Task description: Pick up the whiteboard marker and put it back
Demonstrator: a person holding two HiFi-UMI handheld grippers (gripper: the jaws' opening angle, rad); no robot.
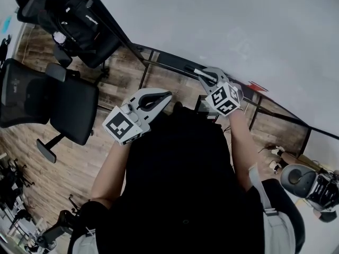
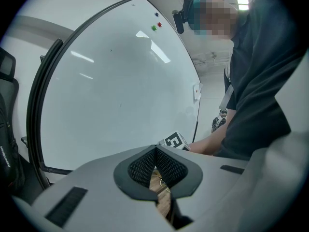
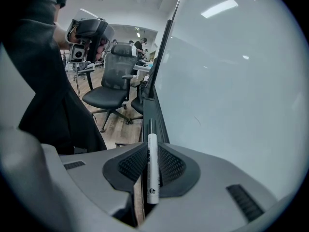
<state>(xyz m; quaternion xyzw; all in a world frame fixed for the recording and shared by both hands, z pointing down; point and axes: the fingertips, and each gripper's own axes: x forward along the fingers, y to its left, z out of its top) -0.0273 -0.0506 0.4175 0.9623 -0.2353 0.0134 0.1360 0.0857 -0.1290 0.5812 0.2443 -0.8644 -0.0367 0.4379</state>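
The right gripper (image 3: 150,151) clamps the whiteboard marker (image 3: 152,178) between its jaws, the pen lined up along the tray (image 3: 155,112) at the foot of the whiteboard (image 3: 231,81). The pick-up looks done, and setting the marker down and letting go is left. The left gripper (image 2: 155,153) hangs nearby, jaws closed on nothing.

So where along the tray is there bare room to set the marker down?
The tray looks bare ahead of the marker, running below the whiteboard toward the chairs. The only crowding is at the right gripper, whose jaws are shut on the marker.
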